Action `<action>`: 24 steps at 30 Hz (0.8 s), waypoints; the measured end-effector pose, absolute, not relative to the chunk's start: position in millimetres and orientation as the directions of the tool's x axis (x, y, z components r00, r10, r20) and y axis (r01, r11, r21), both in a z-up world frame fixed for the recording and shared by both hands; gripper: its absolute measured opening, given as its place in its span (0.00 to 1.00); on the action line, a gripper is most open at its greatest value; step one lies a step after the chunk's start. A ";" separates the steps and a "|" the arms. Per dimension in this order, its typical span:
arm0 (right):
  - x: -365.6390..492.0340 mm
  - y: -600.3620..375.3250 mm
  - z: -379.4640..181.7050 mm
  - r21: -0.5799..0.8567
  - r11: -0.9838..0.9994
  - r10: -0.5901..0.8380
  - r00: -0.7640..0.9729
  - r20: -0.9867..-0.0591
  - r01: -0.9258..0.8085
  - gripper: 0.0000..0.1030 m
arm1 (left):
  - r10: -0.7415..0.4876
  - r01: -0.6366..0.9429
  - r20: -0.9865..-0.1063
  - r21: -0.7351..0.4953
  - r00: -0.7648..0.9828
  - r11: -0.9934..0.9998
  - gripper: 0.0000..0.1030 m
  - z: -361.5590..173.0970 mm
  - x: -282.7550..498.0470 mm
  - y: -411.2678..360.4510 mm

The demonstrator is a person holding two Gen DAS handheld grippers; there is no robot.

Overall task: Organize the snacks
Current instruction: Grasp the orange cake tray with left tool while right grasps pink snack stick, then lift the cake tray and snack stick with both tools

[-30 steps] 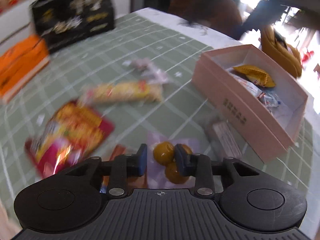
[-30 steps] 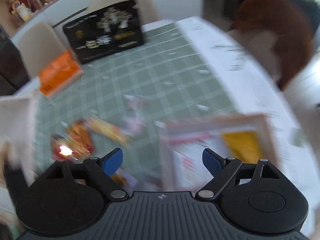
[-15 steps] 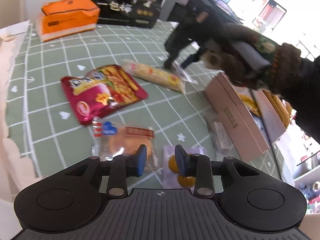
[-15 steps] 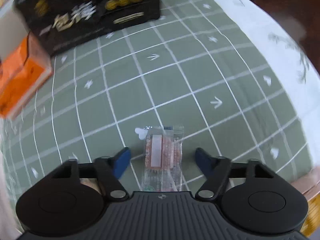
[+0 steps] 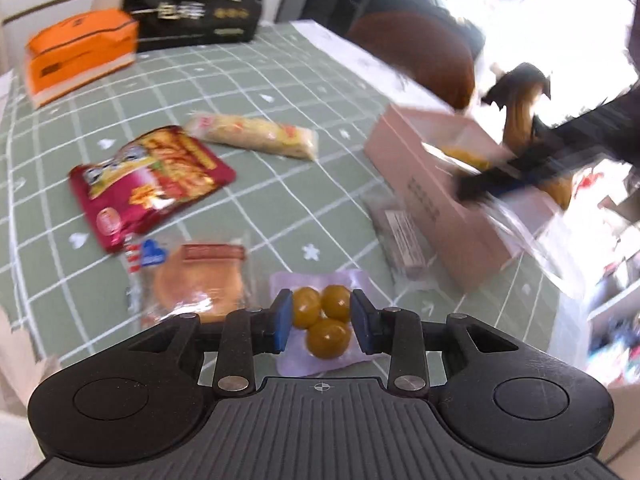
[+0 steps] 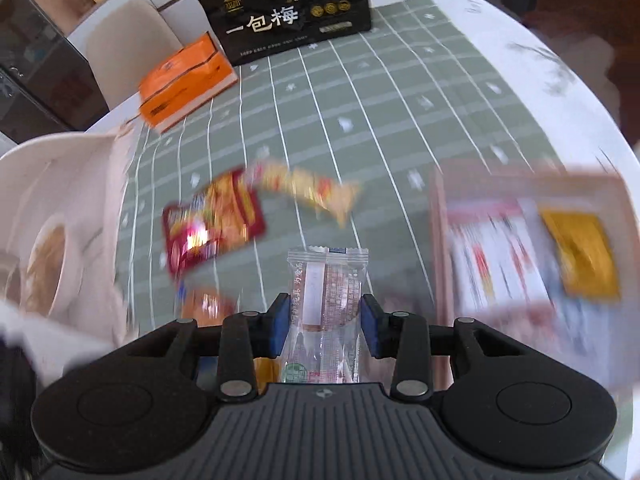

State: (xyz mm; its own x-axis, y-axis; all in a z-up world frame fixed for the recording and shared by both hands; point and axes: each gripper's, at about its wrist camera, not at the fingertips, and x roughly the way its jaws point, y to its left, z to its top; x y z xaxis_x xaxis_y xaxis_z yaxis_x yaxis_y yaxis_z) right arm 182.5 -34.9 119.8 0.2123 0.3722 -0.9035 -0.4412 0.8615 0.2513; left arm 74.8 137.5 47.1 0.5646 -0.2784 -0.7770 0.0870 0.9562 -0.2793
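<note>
- The right gripper (image 6: pixel 325 322) pinches a clear snack packet (image 6: pixel 326 300) between its blue pads (image 6: pixel 280 322), lifted above the green checked tablecloth (image 6: pixel 400 100)
- The packet's long axis runs straight ahead along the fingers; its crimped far end points away from the camera and its near end reaches back to the gripper body
- The pink box (image 6: pixel 438 248) lies ahead and to the right of the held packet; it is blurred, with a yellow packet (image 6: pixel 580 256) and a white-and-red packet (image 6: pixel 496 256) inside
- Ahead and to the left of the held packet lie a red snack bag (image 6: pixel 214 224) and a long yellow packet (image 6: pixel 308 190), both blurred
- The left gripper (image 5: pixel 320 322) hangs low with its pads (image 5: pixel 282 320) a modest way apart, gripping nothing
- A pale purple pouch with three yellow-brown balls (image 5: pixel 324 316) lies flat on the cloth under that gap; whether the pads touch it I cannot tell
- Left of the pouch lies a clear-wrapped round cake (image 5: pixel 196 280); beyond it the red snack bag (image 5: pixel 152 184), and the long yellow packet (image 5: pixel 256 136) lying crosswise
- A small clear packet (image 5: pixel 400 236) lies against the near wall of the pink box (image 5: pixel 432 200), right of the left gripper
- At the far edge stand an orange box (image 6: pixel 184 80) and a black bag with white lettering (image 6: pixel 288 8)
</note>
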 end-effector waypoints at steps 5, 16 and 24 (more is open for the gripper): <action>112.2 -97.0 113.0 0.239 0.907 0.337 0.256 -0.906 -0.347 0.36 | -0.191 0.136 -0.812 -0.139 0.551 0.981 0.44 32.9 83.9 106.3; 40.9 -163.9 47.0 0.262 0.962 0.272 0.238 -0.932 -0.073 0.36 | -0.115 0.211 -0.831 0.003 0.544 0.978 0.54 25.1 77.8 80.9; 26.1 -139.9 42.0 0.171 0.973 0.211 0.294 -0.932 -0.155 0.41 | -0.191 0.246 -0.839 -0.071 0.509 0.967 0.35 29.4 28.3 76.0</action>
State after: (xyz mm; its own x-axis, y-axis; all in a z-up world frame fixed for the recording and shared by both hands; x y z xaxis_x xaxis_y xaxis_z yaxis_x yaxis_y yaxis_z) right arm 26.1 -139.9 42.0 0.2941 0.2108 -0.9322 -0.1554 0.9729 0.1710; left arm 28.3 76.0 29.4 0.5092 -0.1911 -0.8392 0.2457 0.9667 -0.0710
